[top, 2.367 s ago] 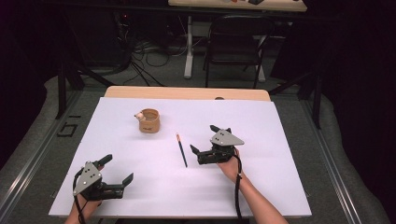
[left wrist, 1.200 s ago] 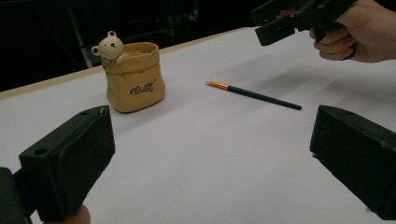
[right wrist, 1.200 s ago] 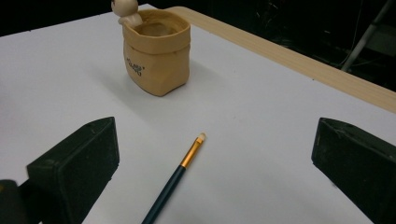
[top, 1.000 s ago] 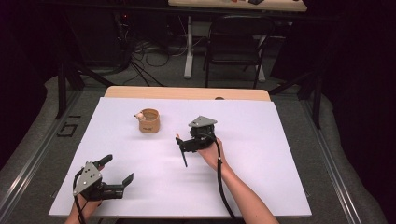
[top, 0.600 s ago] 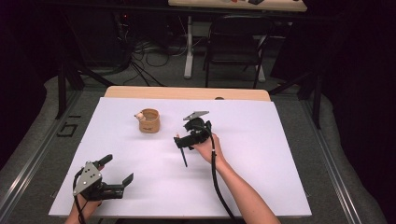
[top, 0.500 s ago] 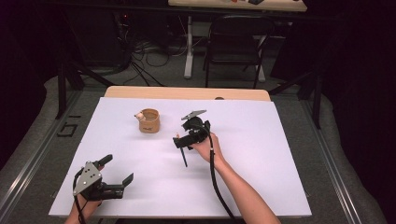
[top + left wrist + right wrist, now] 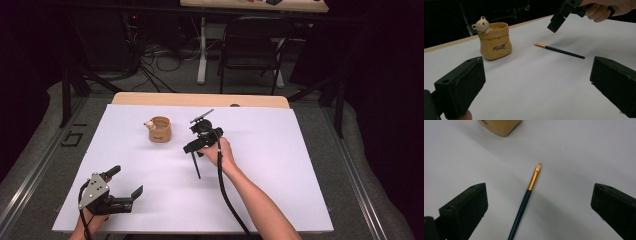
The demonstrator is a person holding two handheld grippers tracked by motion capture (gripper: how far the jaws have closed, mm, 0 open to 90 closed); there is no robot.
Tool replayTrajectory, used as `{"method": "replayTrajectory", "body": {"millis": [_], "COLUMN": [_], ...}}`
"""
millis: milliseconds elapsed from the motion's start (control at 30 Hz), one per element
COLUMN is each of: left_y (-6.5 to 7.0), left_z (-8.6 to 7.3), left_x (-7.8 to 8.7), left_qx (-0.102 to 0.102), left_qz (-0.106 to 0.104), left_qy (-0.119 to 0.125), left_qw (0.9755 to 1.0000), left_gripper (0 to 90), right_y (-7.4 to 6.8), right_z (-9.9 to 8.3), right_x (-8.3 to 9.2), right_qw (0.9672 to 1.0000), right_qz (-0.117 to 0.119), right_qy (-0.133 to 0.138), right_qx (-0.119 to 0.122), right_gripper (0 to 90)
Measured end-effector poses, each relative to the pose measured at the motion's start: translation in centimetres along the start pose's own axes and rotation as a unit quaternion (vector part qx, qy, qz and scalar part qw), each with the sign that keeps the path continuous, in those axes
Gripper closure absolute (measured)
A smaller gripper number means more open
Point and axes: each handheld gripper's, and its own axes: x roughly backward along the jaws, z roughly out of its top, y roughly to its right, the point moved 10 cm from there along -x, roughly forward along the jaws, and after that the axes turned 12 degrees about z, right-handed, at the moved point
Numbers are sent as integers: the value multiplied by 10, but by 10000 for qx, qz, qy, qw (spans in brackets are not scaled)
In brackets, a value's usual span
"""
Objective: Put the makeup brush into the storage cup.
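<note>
Brush: thin paintbrush (image 7: 524, 207) with a dark green-black handle, gold metal ferrule and pale bristle tip, flat on the white tabletop (image 7: 280, 165); in the right gripper view it runs from bottom centre up to the middle of the frame, tip uppermost. In the high view it is the dark sliver (image 7: 195, 165) just below my right hand, centre of frame.

Right tongs: my right tongs (image 7: 536, 213) hang over the brush, spread wide, holding nothing, one jaw at lower left and one at lower right of their own view, with the handle between them but nearer the left jaw.

Left tongs: my left tongs (image 7: 120, 182) sit at the lower left of the high view, also wide and empty, near the tabletop's front edge and well apart from the brush.

Pot: small tan ceramic sack-shaped pot with a little bear on its rim (image 7: 159, 129), upper left of the brush, near it but not touching.

Step in hand: I judge this is the descent to grasp the brush.

Aim: I should shift slightly so the handle lies midway between the jaws, and take it on the dark handle below the ferrule, not on the bristles.

Descent: low enough for the pads to straddle the handle without pressing hard into the tabletop.

Close: slowly and squarely across the handle, since a round thin shaft may roll or flick out.

Caution: steer my hand wide of the pot.
</note>
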Motion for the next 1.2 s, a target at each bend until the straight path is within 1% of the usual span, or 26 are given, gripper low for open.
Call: {"method": "replayTrajectory", "body": {"millis": [67,100,167,200,233,267,333,367,433,467,500,533,567,600,633,667,700,733,767,800,833,933,1033,1067,1100,1200], "left_y": [0,0,1,1,1,1,0,0,0,1,1,1,1,1,1,2,2,2,2,2,2,2,2,2,2,3], "left_z": [0,0,0,0,1,1,1,1,1,1,1,1,1,1,1,1,1,1,1,1,1,1,1,1,1,1], "left_x": [0,0,1,1,1,1,1,1,1,1,1,1,1,1,1,1,1,1,1,1,1,1,1,1,1,1], "left_qx": [6,6,15,5,8,22,33,33,38,39,37,39,37,43,36,31,32,33,31,28,29,34,33,30,32,32], "left_qz": [-4,-10,-23,-28,-33,-40,-36,-36,-39,-41,-43,-48,-49,-63,-72,-83,-90,-87,-95,-90,-90,-90,-95,-96,-97,-118], "left_qy": [9,13,12,13,13,19,30,30,29,30,32,35,36,33,26,25,29,30,31,28,27,30,31,31,30,34], "left_qw": [10000,10000,10000,10000,10000,10000,10000,10000,10000,10000,10000,10000,10000,10000,10000,10000,10000,10000,9999,10000,10000,9999,9999,9999,9999,9999], "left_gripper": [0,0,0,0,0,0,0,0,0,0,0,0,0,0,0,0,0,0,0,0,0,0,0,0,0,0], "right_y": [0,-1,-3,-3,-2,-2,-1,-3,-1,-2,-3,-1,-1,-1,0,1,1,2,1,1,2,3,2,3,1,0], "right_z": [-1,1,0,3,-2,-2,4,3,4,3,0,0,4,4,3,-8,-9,-6,-3,-2,-6,-7,-10,-10,-11,-11], "right_x": [-1,-4,-5,-8,-3,-4,-10,-9,-11,-11,-9,-10,-19,-19,-19,-6,-6,-14,-22,-25,-24,-26,-28,-27,-26,-33], "right_qw": [9999,9999,9994,9995,9979,9974,9985,9974,9979,9972,9947,9948,9967,9967,9963,9874,9862,9908,9930,9936,9912,9917,9894,9899,9871,9877], "right_qz": [-15,-2,-1,-1,-69,-106,-156,-170,-192,-203,-250,-268,-242,-242,-261,-422,-430,-363,-307,-272,-343,-364,-417,-403,-430,-462], "right_qy": [-145,-77,-247,-137,-583,-625,-367,-508,-424,-486,-726,-751,-352,-352,-427,-1326,-1386,-1005,-667,-524,-773,-789,-967,-1061,-1172,-1090], "right_qx": [-90,-118,-241,-287,-288,-342,-370,-476,-459,-537,-683,-626,-689,-689,-703,-753,-802,-828,-929,-967,-1020,-949,-1001,-845,-1005,-1026], "right_gripper": [11,15,23,25,33,40,57,68,84,100,120,141,184,184,220,245,259,279,300,314,346,378,432,460,468,538]}}
